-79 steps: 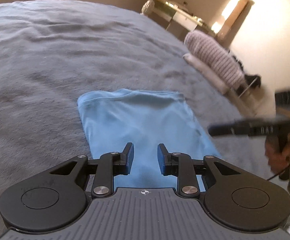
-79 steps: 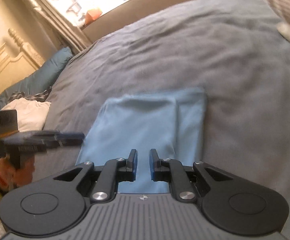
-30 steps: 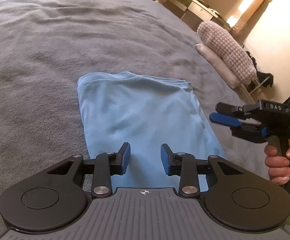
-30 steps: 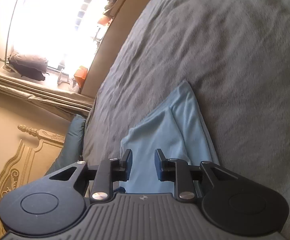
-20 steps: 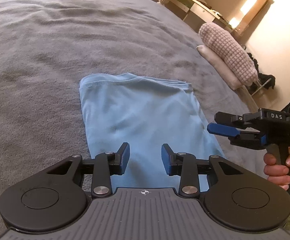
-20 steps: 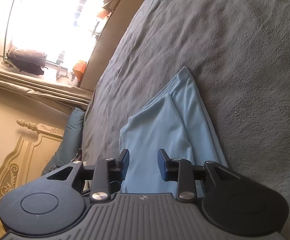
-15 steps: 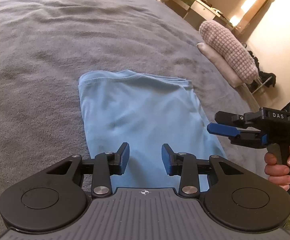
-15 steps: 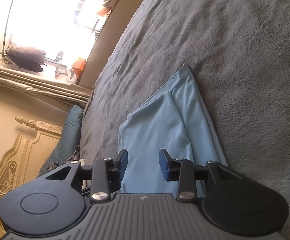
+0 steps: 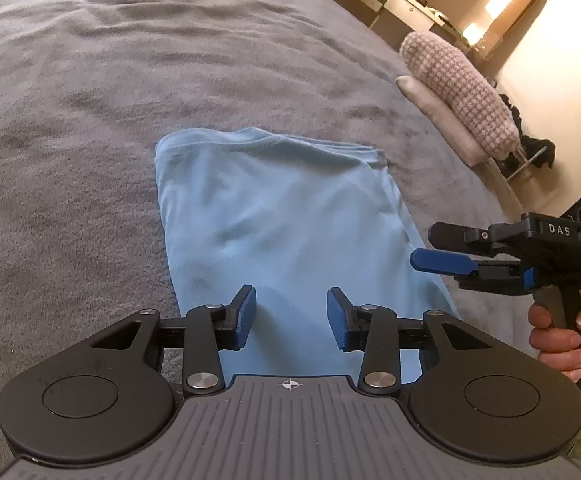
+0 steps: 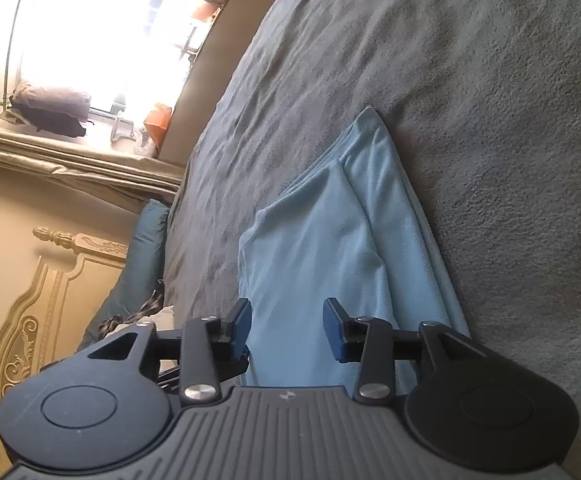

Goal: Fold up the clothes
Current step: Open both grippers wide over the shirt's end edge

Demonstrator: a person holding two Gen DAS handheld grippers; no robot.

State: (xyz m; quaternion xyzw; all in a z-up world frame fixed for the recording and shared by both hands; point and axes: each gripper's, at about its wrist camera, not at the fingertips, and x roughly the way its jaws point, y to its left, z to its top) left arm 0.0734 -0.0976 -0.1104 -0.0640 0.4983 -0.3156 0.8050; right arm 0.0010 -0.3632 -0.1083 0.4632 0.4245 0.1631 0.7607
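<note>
Light-blue garment (image 9: 282, 216) is lying folded flat on the grey bedspread (image 9: 90, 100). Left gripper (image 9: 291, 316) and right gripper (image 10: 286, 330) are both widening, gripping nothing; a further fold possibly remaining.

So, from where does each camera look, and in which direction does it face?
Left wrist: sits on the left gripper, looks down at the blue shirt on the grey blanket; its opening jaws hold nothing, and the right gripper and hand show.
Right wrist: sits on the right gripper, tilted, facing the shirt, headboard and window; opening jaws hold nothing.
Shared: shirt, blanket.
</note>
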